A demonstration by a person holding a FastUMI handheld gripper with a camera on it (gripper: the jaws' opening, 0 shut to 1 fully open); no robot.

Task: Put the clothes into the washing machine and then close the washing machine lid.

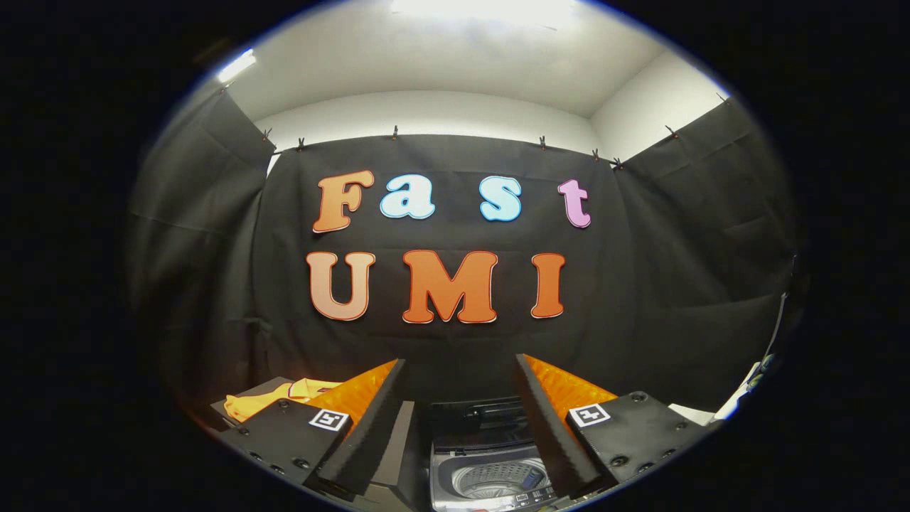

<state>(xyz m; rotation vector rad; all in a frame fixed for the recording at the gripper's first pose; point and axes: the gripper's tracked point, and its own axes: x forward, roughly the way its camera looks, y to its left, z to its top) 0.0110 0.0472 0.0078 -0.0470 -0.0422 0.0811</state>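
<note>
My gripper [461,373] is open, its two fingers spread wide with nothing between them. Below and between the fingers stands a small top-loading washing machine [490,473]; its lid [483,416] is raised at the back and the perforated drum [501,480] shows inside. A yellow-orange garment [274,397] lies crumpled on a dark surface behind the left finger [370,419], to the left of the machine. The right finger [551,419] overlaps the machine's right side.
Black cloth walls enclose the booth on the left, back and right. A dark panel [398,444] stands between the left finger and the machine. Something white [736,402] lies low at the far right.
</note>
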